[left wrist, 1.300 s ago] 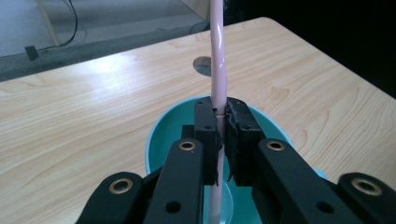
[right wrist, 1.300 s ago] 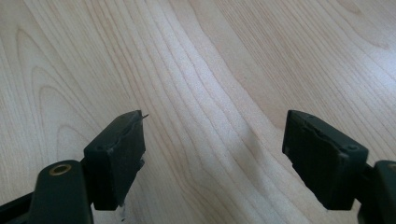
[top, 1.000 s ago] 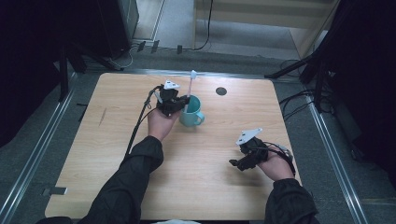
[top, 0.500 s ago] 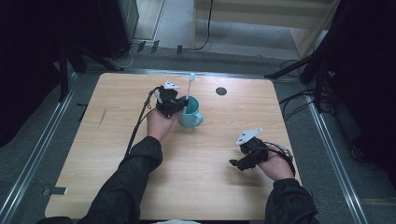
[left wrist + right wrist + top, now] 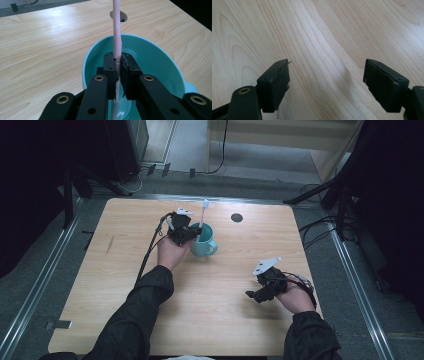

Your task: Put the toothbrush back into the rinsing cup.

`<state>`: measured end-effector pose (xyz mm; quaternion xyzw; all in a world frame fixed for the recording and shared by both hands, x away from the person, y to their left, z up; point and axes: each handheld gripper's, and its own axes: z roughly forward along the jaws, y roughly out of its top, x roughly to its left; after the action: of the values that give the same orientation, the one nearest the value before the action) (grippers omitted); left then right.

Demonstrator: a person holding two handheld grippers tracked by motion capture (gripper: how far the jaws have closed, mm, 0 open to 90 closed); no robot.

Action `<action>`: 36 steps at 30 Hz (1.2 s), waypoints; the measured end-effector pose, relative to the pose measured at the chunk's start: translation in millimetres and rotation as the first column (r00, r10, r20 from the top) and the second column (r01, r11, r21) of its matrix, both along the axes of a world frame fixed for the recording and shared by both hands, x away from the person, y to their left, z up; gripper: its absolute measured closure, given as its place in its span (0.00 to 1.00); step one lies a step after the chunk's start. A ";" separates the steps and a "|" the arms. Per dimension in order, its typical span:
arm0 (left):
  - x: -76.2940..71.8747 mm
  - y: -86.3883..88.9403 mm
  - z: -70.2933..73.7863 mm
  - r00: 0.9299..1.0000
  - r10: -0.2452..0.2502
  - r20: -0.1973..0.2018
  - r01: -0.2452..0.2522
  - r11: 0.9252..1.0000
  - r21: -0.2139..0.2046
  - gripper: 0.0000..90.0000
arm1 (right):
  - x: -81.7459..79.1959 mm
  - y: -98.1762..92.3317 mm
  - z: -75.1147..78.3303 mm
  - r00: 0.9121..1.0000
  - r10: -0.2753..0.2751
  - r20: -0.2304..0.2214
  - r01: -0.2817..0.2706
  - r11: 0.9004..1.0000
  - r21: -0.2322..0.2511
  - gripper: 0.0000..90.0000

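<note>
A teal mug [image 5: 206,247] with a handle stands on the wooden table [image 5: 125,270], left of centre toward the far side. A thin pink toothbrush [image 5: 202,215] stands nearly upright in it, white head on top. My left gripper [image 5: 192,236] reaches over the mug's rim from the left, and in the left gripper view its jaws [image 5: 118,62] are shut on the pink handle [image 5: 116,25] over the mug's hollow [image 5: 150,57]. My right gripper [image 5: 252,295] rests low at the near right. Its jaws [image 5: 327,82] stand wide open over bare wood.
A round cable hole [image 5: 237,217] sits in the table near the far edge, right of the mug. Metal rails run along both sides of the table. Cables and dark stands lie on the floor beyond the far edge.
</note>
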<state>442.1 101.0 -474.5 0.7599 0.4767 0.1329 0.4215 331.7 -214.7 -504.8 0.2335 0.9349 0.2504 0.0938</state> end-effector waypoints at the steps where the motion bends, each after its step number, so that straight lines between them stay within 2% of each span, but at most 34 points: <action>1: 0.0 0.0 0.3 1.000 0.001 0.000 -0.001 1.000 -0.004 0.91 | 0.1 -0.2 0.0 1.000 0.002 0.000 -0.002 1.000 -0.001 0.23; 11: -2.3 0.6 11.0 1.000 -0.001 0.009 0.001 1.000 -0.008 0.89 | 0.1 -0.1 -0.2 1.000 -0.001 -0.001 0.001 1.000 0.000 0.23; 20: -9.5 5.2 30.0 1.000 -0.027 0.011 0.027 1.000 -0.008 0.82 | 0.4 0.1 -0.9 1.000 0.002 -0.001 -0.002 1.000 -0.003 0.23; 25: -12.7 8.7 35.8 0.999 -0.048 -0.013 0.048 0.999 -0.013 0.75 | 0.8 0.4 -1.2 1.000 0.011 -0.002 -0.011 1.000 -0.008 0.23; 29: -15.5 10.1 38.3 0.993 -0.093 -0.069 0.092 0.996 -0.019 0.67 | 0.4 0.4 -1.3 1.000 0.012 -0.002 -0.012 1.000 -0.008 0.23; 36: -26.2 10.3 46.0 0.990 -0.126 -0.069 0.128 0.992 0.020 0.59 | -0.8 0.9 -0.5 1.000 0.004 -0.004 -0.004 1.000 -0.009 0.23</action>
<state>416.0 111.3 -428.6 0.7979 0.4395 0.0858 0.4035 330.9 -213.7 -505.3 0.2316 0.9366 0.2459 0.0927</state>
